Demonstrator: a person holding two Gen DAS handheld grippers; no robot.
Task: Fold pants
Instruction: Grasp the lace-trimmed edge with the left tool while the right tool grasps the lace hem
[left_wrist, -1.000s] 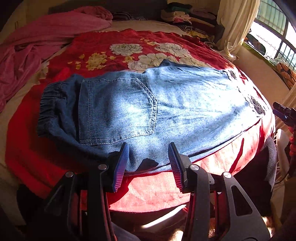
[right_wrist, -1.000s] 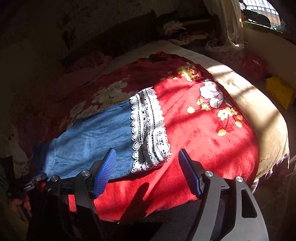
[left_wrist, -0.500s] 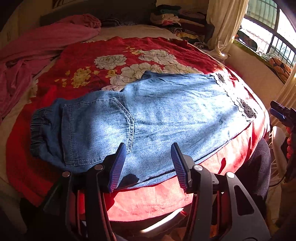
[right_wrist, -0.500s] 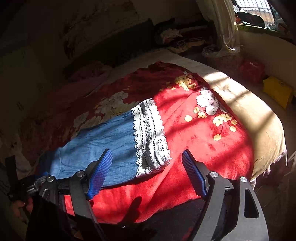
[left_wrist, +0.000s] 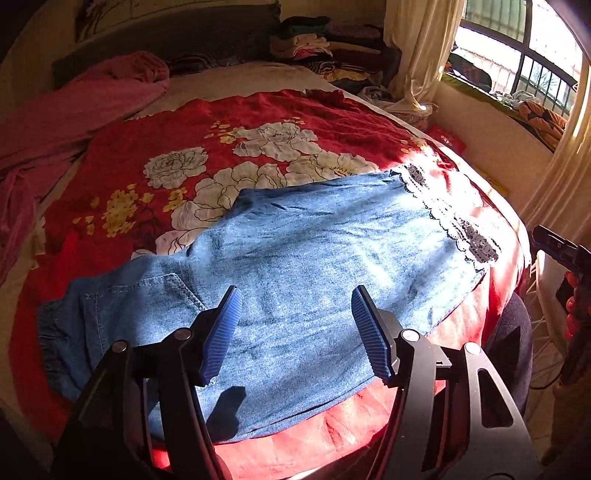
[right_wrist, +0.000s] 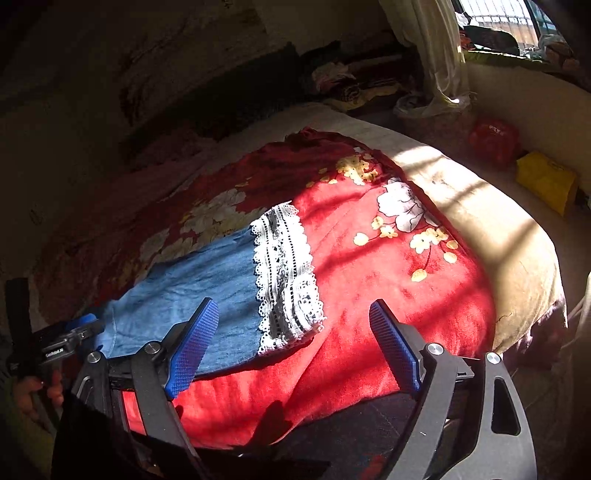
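Observation:
Blue denim pants (left_wrist: 303, 258) lie flat across a red floral blanket (left_wrist: 184, 147) on the bed, folded lengthwise, waistband (left_wrist: 51, 332) at the left and white lace cuffs (left_wrist: 458, 225) at the right. My left gripper (left_wrist: 295, 328) is open and empty, held above the near middle of the pants. My right gripper (right_wrist: 295, 347) is open and empty, just in front of the lace cuffs (right_wrist: 284, 280), over the near cuff corner. The pants (right_wrist: 192, 284) run off to the left in the right wrist view.
A pink blanket (left_wrist: 74, 110) lies at the bed's far left. Stacked clothes (left_wrist: 321, 48) sit at the head of the bed. A curtain (left_wrist: 417, 55) and window are at the right. A yellow box (right_wrist: 546, 181) lies on the floor beside the bed.
My left gripper has moved rightward along the pants, from the back pocket toward the leg, and its jaws have opened wider. My right gripper has pulled back slightly and stays open.

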